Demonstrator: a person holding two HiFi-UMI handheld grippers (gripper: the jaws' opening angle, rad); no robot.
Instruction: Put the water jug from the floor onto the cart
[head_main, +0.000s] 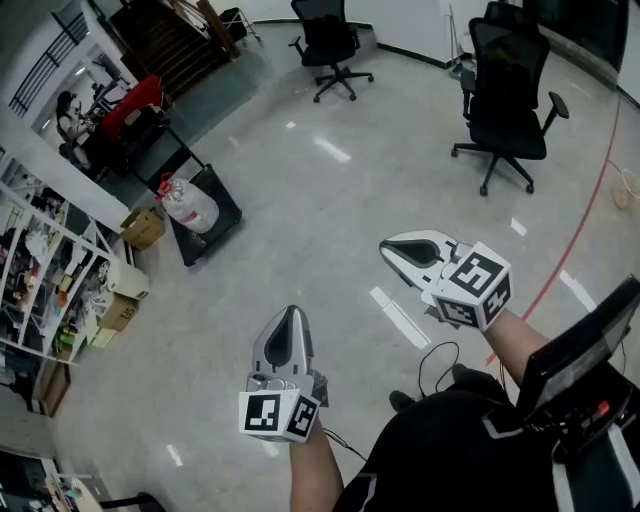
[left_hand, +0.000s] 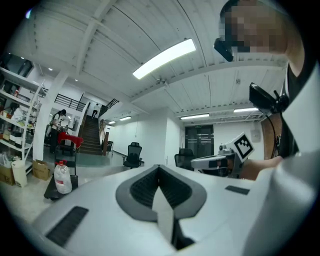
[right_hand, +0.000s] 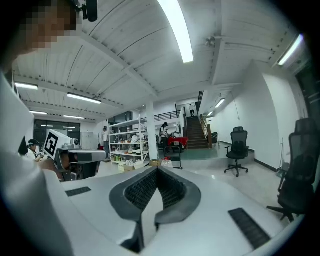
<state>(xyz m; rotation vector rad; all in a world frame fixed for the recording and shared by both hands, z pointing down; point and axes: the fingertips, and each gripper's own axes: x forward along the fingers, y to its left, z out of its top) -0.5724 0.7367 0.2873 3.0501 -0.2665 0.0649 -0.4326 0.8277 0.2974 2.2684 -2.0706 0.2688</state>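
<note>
The clear water jug (head_main: 188, 205) with a red cap stands on a low black cart (head_main: 222, 222) far off at the upper left of the head view. It also shows small at the left of the left gripper view as the jug (left_hand: 62, 178) on the cart (left_hand: 51, 193). My left gripper (head_main: 291, 316) is held low in the middle, shut and empty. My right gripper (head_main: 386, 246) is to its right, also shut and empty. Both point out over the bare floor, well away from the cart. Each gripper sees its own closed jaws, the left gripper (left_hand: 159, 168) and the right gripper (right_hand: 157, 170).
Two black office chairs (head_main: 335, 45) (head_main: 505, 100) stand at the far side. Shelving (head_main: 40, 270) and cardboard boxes (head_main: 143, 227) line the left wall. A red line (head_main: 580, 230) crosses the floor at right. A black cable (head_main: 440, 365) lies by my feet. A person (head_main: 70, 115) is at the far left.
</note>
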